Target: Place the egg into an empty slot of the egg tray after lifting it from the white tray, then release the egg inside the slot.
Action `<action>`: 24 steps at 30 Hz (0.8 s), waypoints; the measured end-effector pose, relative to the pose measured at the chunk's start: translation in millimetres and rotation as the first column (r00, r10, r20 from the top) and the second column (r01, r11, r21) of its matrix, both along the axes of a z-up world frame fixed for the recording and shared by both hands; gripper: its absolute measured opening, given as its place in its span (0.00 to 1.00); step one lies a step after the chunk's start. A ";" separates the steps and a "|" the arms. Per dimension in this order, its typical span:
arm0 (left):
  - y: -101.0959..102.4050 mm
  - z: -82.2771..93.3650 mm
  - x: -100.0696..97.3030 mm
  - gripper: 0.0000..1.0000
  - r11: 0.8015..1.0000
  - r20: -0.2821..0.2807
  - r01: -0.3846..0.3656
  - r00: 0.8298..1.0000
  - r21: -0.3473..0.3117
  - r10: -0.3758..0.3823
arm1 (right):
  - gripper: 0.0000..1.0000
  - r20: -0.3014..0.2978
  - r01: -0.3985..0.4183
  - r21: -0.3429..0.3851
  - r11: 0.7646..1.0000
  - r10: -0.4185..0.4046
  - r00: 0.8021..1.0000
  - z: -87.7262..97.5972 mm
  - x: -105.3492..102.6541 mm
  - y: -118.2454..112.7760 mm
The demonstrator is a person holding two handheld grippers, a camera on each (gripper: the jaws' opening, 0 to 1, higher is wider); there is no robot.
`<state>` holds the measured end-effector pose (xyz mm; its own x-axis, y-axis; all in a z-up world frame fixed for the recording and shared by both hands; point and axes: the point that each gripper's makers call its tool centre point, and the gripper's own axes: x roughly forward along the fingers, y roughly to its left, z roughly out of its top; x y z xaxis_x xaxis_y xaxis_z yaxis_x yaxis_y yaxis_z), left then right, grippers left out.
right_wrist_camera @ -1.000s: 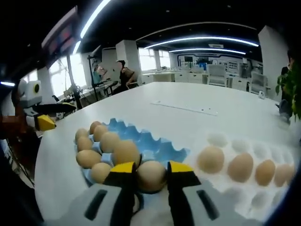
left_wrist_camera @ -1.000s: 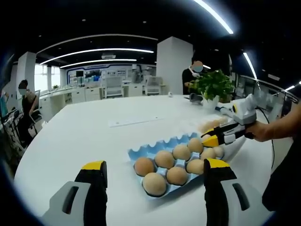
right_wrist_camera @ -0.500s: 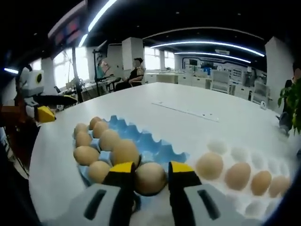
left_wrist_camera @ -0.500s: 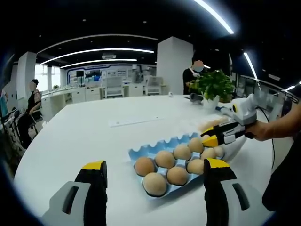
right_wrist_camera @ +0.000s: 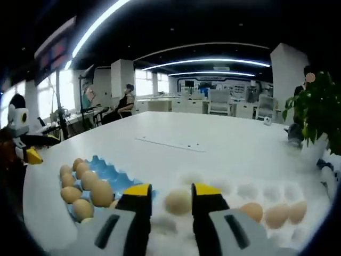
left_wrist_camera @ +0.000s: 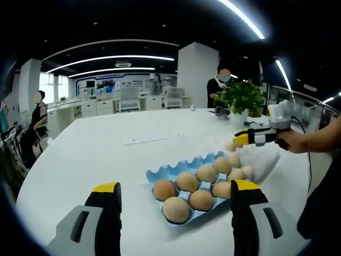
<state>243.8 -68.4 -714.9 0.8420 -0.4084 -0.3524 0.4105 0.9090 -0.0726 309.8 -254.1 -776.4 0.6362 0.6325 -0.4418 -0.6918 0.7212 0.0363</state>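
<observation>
Left gripper: jaws wide, holding nothing, just short of the blue egg tray on the white table. Right of the egg tray lies the white tray. Right gripper: jaws closed on an egg, above the white tray, right of the egg tray.

1. Long ceiling light strips lit the hall brightly and evenly.
2. Fisheye distortion bent both views' edges.
3. Glare washed out the white tray; the near eggs blurred.
</observation>
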 end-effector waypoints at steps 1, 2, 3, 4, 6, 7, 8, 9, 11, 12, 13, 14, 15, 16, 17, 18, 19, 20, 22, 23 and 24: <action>0.1 -0.7 0.3 0.86 1.000 -0.001 0.000 1.000 0.006 0.000 | 0.28 0.003 -0.002 -0.007 1.000 0.002 1.000 0.2 1.1 -1.0; -1.0 -0.7 0.0 0.86 1.000 0.000 0.003 1.000 0.004 -0.003 | 0.28 -0.001 -0.001 0.002 1.000 0.001 1.000 2.8 -0.9 -3.9; -0.4 -0.9 0.2 0.86 1.000 -0.003 0.000 1.000 0.002 0.000 | 0.28 0.036 0.021 0.053 0.998 -0.022 0.999 21.1 1.5 -8.6; 0.3 0.6 1.2 0.86 1.000 0.003 0.001 1.000 0.001 -0.001 | 0.28 0.104 0.137 0.078 0.987 -0.145 0.984 42.3 21.6 -37.9; 0.4 1.0 1.8 0.85 1.000 0.004 0.001 1.000 0.001 -0.001 | 0.28 0.087 0.268 0.055 0.962 -0.272 0.958 31.9 45.4 -76.4; 0.6 1.2 2.0 0.85 1.000 0.005 0.001 1.000 0.000 -0.001 | 0.28 0.094 0.271 0.049 0.961 -0.274 0.957 30.7 46.2 -77.3; 0.3 1.0 2.4 0.85 1.000 0.003 0.002 1.000 0.002 -0.002 | 0.28 0.085 0.255 0.005 0.967 -0.255 0.963 15.0 50.1 -71.8; 0.0 2.0 2.6 0.85 1.000 0.004 0.003 1.000 0.003 -0.003 | 0.27 0.100 0.228 -0.036 0.973 -0.224 0.969 10.3 51.4 -67.4; 0.7 2.3 2.6 0.85 1.000 0.005 0.003 1.000 0.006 -0.003 | 0.27 0.116 0.189 -0.079 0.979 -0.179 0.977 7.2 52.9 -62.9; 1.0 2.3 2.5 0.85 1.000 0.004 0.003 1.000 0.007 -0.003 | 0.27 0.108 0.173 -0.118 0.978 -0.161 0.981 2.7 51.7 -62.1; 1.2 2.4 2.6 0.85 1.000 0.005 0.003 1.000 0.007 -0.004 | 0.27 0.157 0.153 -0.174 0.973 -0.126 0.979 4.1 54.4 -62.3; 1.2 2.7 2.8 0.85 1.000 0.006 0.004 1.000 0.006 -0.004 | 0.27 0.168 0.114 -0.227 0.967 -0.076 0.983 0.5 53.8 -61.1; 1.4 2.7 3.1 0.85 1.000 0.004 0.003 1.000 0.005 -0.003 | 0.27 0.179 0.085 -0.237 0.968 -0.043 0.983 2.4 54.4 -59.7; 1.5 2.7 3.4 0.85 1.000 0.004 0.002 1.000 0.006 -0.002 | 0.27 0.145 0.103 -0.194 0.975 -0.075 0.987 2.6 55.9 -61.6; 1.4 2.5 3.7 0.85 1.000 0.004 0.003 1.000 0.007 -0.003 | 0.27 0.145 0.062 -0.196 0.979 -0.034 0.989 1.9 55.5 -60.0; 1.3 2.1 4.1 0.84 1.000 0.002 0.002 1.000 0.008 -0.002 | 0.27 0.150 0.019 -0.218 0.976 0.015 0.989 0.7 56.0 -59.0; 1.4 1.9 4.5 0.84 1.000 0.002 0.002 1.000 0.009 -0.002 | 0.27 0.136 0.018 -0.207 0.978 0.011 0.991 0.5 57.0 -59.4; 1.5 1.4 4.9 0.84 1.000 0.000 0.001 1.000 0.010 -0.001 | 0.27 0.137 -0.017 -0.220 0.975 0.048 0.989 0.0 57.5 -58.2; 1.8 0.9 5.1 0.84 1.000 -0.002 0.000 1.000 0.011 0.000 | 0.27 0.123 -0.040 -0.204 0.978 0.067 0.990 -0.3 58.5 -58.1; 2.3 1.0 5.2 0.84 1.000 -0.001 -0.003 1.000 0.011 0.003 | 0.27 0.121 -0.061 -0.194 0.979 0.086 0.989 -0.5 58.7 -57.5; 2.7 0.9 5.1 0.84 1.000 -0.002 -0.005 1.000 0.011 0.005 | 0.27 0.118 -0.077 -0.190 0.979 0.101 0.988 -0.6 58.7 -57.2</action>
